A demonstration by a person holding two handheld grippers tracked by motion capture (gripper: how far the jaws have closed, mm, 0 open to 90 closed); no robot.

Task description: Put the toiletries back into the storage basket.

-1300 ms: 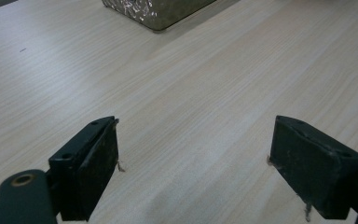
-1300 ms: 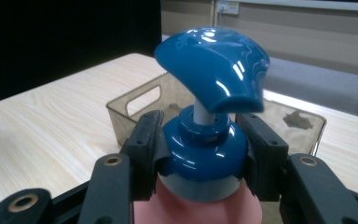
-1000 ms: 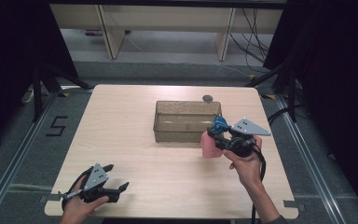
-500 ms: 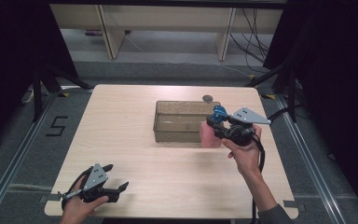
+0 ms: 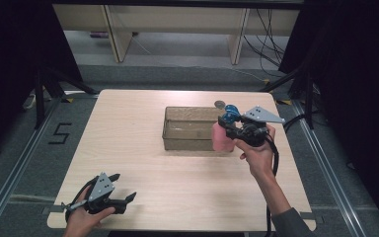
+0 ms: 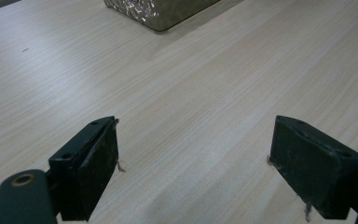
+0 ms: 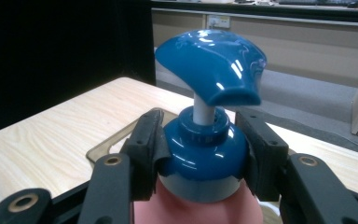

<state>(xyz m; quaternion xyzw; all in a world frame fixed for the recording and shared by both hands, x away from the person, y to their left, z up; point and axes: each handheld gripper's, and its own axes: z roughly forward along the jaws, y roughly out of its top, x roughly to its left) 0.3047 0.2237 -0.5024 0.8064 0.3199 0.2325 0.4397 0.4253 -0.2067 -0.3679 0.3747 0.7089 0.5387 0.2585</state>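
Since a second ago the right gripper has carried the bottle up and inward, from the table beside the bin's right end to above that end's rim; the left gripper has stayed put. One bin, clear and brownish, stands on the table; nothing can be made out inside it, and the bottle hangs at its right rim, in front of it, not within. One bottle: pink body, blue collar and pump, upright with its long axis vertical, the spout turned back toward the right gripper's camera. Both right jaws are clamped on the blue collar. Well short of the bin, the left gripper's jaws stand wide apart, holding nothing. One small round dark object lies behind the bin.
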